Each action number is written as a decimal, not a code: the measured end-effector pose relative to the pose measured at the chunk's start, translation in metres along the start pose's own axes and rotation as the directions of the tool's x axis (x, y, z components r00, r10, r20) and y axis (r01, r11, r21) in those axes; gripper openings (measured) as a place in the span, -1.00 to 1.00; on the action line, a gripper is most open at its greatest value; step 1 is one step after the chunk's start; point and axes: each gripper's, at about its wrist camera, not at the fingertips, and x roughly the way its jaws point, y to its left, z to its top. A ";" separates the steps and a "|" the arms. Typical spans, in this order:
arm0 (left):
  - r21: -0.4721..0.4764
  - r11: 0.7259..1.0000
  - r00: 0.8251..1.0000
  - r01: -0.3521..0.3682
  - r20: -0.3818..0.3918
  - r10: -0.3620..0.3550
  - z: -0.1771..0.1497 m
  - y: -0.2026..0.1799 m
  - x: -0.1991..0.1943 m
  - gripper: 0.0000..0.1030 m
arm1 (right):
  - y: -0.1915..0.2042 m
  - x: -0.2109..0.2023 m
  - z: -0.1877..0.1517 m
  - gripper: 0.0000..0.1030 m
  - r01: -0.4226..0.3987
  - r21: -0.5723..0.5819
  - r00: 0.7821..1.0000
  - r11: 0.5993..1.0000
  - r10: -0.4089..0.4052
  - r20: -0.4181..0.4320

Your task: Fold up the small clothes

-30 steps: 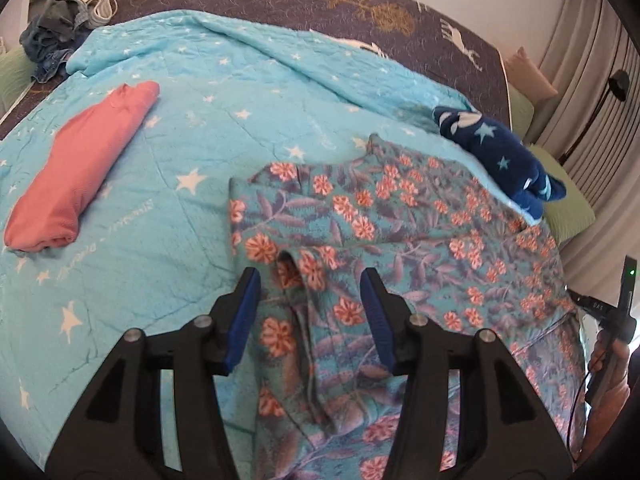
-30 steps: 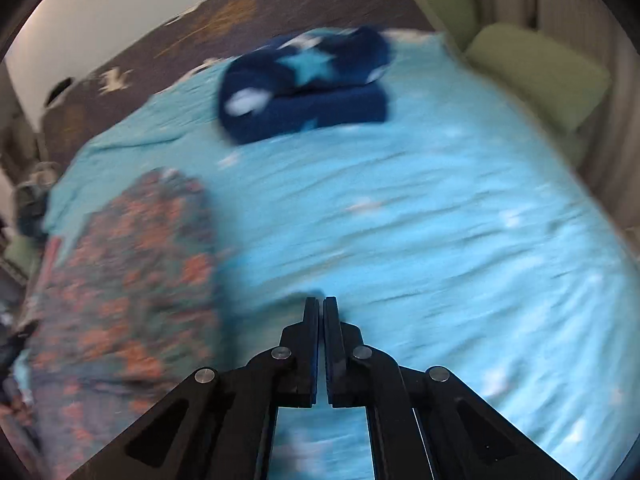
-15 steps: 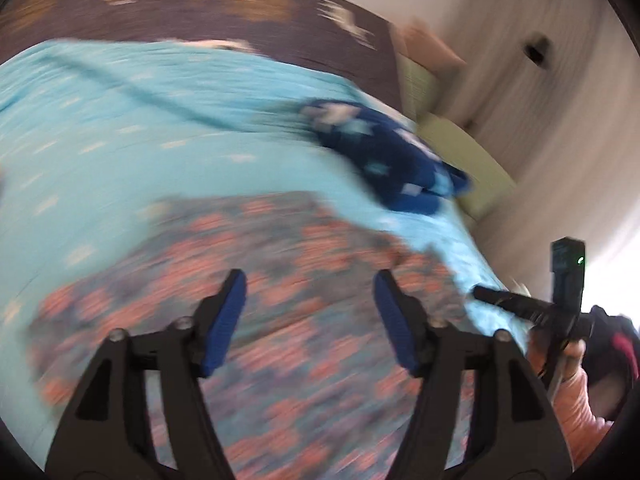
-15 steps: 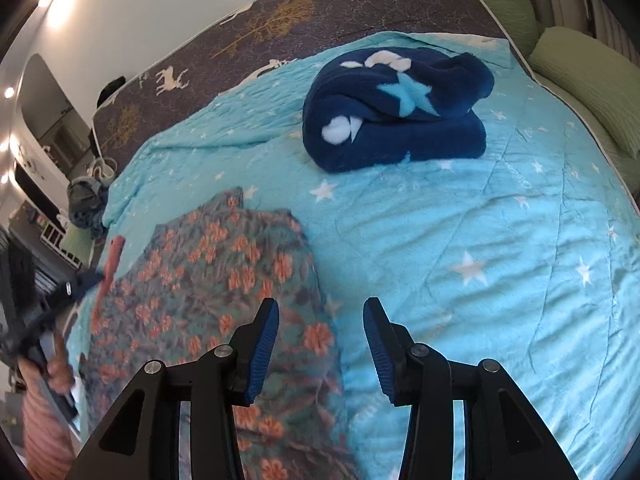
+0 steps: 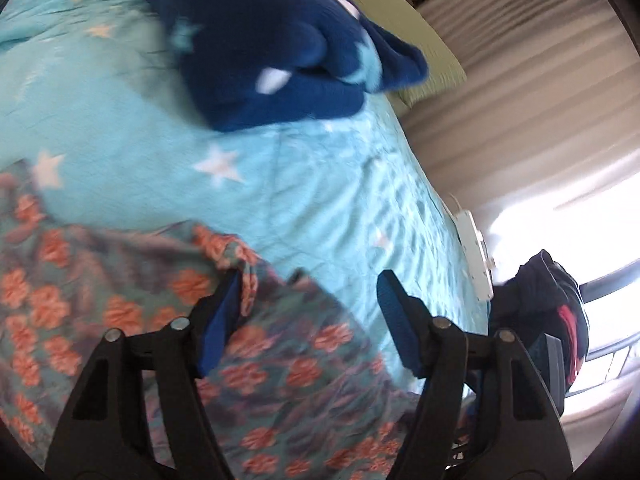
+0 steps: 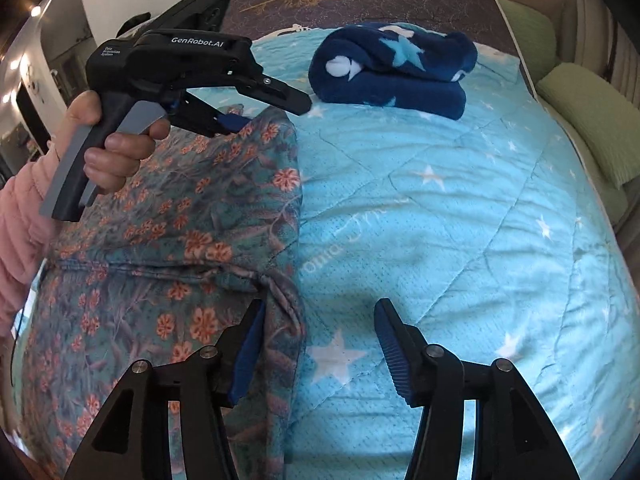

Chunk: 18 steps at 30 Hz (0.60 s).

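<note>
Navy star blanket (image 6: pixel 394 70) lies beyond floral garment (image 6: pixel 192 216), apart.

Open stretch of blue quilt (image 6: pixel 460 216) right of the floral garment (image 6: pixel 192 216), bounded at the far end by a folded navy blanket (image 6: pixel 396 68) and green pillows (image 6: pixel 592 128).

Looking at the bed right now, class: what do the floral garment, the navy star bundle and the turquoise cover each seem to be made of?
Floral garment: thin printed woven cloth, matte; it drapes and creases finely. Navy star bundle: probably fleece, with a fuzzy, thick, rounded roll. Turquoise cover: quilted fabric, apparently padded, with stitched seam lines and a faintly textured, matte surface.
</note>
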 end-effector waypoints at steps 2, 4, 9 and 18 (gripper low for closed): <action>0.034 0.999 0.999 0.035 -0.017 -0.034 0.000 -0.013 0.001 0.21 | -0.002 0.000 0.000 0.17 -0.009 0.010 1.000 1.000 0.009 0.020; 0.068 0.997 0.999 0.028 -0.045 -0.025 0.000 -0.027 0.000 0.21 | -0.006 0.002 0.001 0.18 -0.016 0.019 0.999 1.000 0.015 0.034; 0.070 0.997 0.998 -0.012 -0.063 0.017 0.003 -0.033 -0.001 0.21 | -0.008 0.001 -0.001 0.21 -0.026 0.027 0.998 0.999 0.025 0.057; -0.056 0.996 0.998 0.065 0.010 -0.065 0.036 -0.023 0.032 -0.14 | -0.017 -0.001 -0.001 -0.01 0.016 0.121 0.996 0.992 -0.026 0.084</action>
